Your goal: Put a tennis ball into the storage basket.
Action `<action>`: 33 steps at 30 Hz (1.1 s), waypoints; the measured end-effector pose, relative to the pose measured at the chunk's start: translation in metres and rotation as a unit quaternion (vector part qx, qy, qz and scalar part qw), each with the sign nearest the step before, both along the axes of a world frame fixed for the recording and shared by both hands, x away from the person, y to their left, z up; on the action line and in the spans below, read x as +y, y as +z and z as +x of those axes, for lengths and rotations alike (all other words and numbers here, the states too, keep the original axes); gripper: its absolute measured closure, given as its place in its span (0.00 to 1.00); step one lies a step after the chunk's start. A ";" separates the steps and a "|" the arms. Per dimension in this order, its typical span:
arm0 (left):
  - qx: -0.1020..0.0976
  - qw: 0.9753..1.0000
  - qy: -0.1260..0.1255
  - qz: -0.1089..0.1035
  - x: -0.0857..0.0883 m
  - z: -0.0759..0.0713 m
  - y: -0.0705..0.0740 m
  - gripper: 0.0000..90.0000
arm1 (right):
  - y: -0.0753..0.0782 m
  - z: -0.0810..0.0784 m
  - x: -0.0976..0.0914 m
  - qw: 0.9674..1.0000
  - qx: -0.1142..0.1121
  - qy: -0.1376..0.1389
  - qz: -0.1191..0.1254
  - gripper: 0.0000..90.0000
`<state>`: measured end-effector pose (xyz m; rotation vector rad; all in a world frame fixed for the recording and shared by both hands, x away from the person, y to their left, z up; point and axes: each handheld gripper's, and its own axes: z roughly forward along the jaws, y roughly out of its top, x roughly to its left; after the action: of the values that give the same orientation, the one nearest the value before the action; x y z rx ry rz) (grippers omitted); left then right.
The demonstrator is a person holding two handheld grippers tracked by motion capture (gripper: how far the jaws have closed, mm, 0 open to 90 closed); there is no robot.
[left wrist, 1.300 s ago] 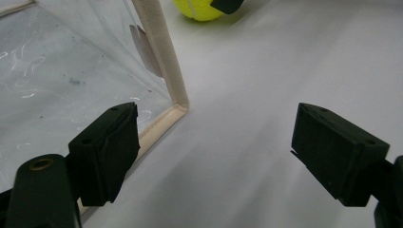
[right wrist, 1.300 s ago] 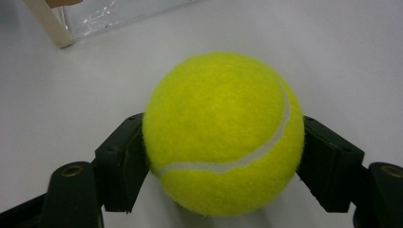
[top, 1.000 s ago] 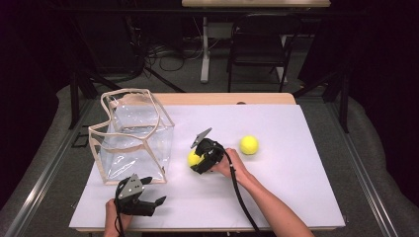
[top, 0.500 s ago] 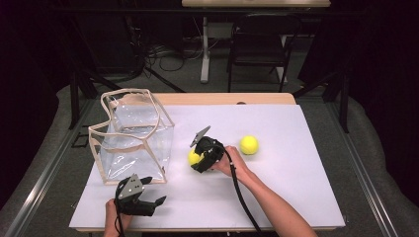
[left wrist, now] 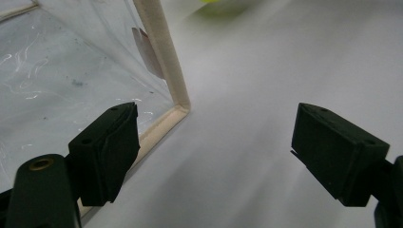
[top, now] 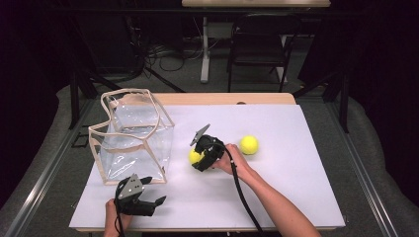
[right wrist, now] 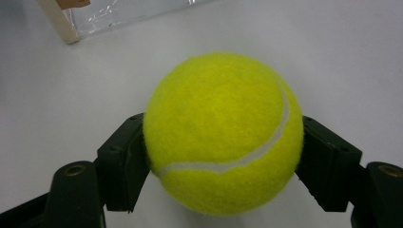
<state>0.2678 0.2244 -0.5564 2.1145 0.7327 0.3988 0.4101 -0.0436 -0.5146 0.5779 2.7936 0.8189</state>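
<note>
Your right gripper (right wrist: 223,156) has its jaws closed across the middle of a tennis ball (right wrist: 223,133) on the table (top: 296,197), near the clear bag (top: 131,136). It's light, fuzzy and springy, so squeeze gently. Your left gripper (left wrist: 216,152) rests wide open, empty.

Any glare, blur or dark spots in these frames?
High view: white table evenly lit, surroundings near black. Left gripper view: glints on the clear bag, the table beyond it soft. Right gripper view: tennis ball sharp, bag corner behind it blurred.
</note>
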 end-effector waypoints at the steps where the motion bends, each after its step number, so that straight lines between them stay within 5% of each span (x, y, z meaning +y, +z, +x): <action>1: 0.000 1.000 0.000 0.000 0.000 0.000 0.000 0.18 | 0.001 0.000 0.000 1.000 0.001 0.000 0.000 0.29; 33: -0.001 1.000 0.001 -0.003 -0.002 0.001 0.000 0.18 | 0.026 0.009 -0.002 1.000 -0.007 0.005 -0.002 0.29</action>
<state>0.2685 0.2227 -0.5564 2.1073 0.7332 0.4001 0.4187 -0.0457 -0.4889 0.5564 2.7864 0.8147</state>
